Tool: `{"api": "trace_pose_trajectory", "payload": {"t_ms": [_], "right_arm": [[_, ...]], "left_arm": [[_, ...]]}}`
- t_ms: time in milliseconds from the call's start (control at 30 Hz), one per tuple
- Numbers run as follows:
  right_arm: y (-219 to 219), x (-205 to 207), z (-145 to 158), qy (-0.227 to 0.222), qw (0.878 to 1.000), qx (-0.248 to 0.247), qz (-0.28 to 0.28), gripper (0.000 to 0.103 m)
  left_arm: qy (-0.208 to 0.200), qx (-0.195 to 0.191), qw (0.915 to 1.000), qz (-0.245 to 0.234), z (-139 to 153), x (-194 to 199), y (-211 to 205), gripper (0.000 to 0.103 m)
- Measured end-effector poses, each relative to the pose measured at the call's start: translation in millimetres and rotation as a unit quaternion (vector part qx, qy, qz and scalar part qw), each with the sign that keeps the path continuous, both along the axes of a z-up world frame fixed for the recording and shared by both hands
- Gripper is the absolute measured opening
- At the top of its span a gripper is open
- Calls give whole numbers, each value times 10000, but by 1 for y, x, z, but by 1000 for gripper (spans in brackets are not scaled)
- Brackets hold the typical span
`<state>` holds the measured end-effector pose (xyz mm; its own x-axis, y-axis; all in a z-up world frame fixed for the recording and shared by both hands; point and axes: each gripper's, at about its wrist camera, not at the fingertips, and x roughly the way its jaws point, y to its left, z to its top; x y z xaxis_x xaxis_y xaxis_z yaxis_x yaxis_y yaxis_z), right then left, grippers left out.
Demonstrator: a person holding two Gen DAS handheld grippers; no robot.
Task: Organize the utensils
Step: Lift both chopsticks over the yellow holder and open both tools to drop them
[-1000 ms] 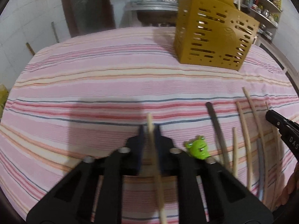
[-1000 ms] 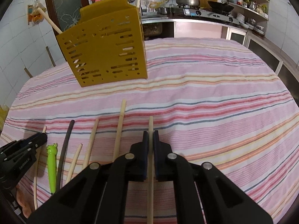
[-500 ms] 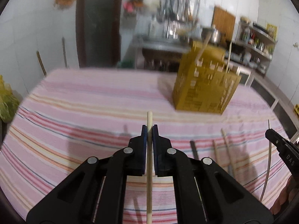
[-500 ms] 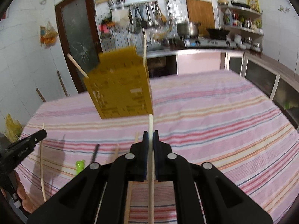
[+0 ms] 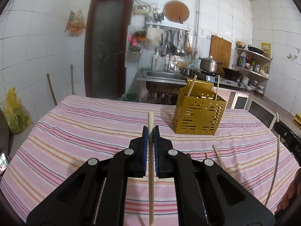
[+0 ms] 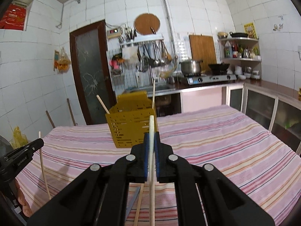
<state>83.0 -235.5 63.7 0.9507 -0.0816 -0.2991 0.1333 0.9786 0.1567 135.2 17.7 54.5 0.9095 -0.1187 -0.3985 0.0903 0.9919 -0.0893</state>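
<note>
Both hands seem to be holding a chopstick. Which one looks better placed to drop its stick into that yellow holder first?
Probably the right. The right tool has the yellow holder almost straight ahead of its chopstick. From the left tool, clamping its own chopstick, the holder sits off to the right.

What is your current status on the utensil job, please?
Left gripper shut on one chopstick; right gripper shut on another chopstick. Yellow holder ahead, two sticks already in. Path clear.

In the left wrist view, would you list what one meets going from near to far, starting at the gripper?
left gripper shut on a wooden chopstick → striped tablecloth → yellow utensil holder → sink → rack of hanging utensils
</note>
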Motion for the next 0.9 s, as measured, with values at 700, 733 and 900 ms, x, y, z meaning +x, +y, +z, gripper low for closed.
{"api": "trace_pose_trajectory", "payload": {"t_ms": [700, 733, 900], "right_arm": [[8, -46, 2, -647, 9977, -207, 29, 6], [8, -46, 5, -683, 9974, -212, 28, 6], [8, -43, 21, -858, 9960, -248, 49, 6]], "left_arm": [[-696, 126, 9975, -61, 20, -47, -8, 4], [-739, 127, 9972, -75, 23, -47, -8, 4], [-903, 29, 9958, -157, 42, -40, -15, 4]]}}
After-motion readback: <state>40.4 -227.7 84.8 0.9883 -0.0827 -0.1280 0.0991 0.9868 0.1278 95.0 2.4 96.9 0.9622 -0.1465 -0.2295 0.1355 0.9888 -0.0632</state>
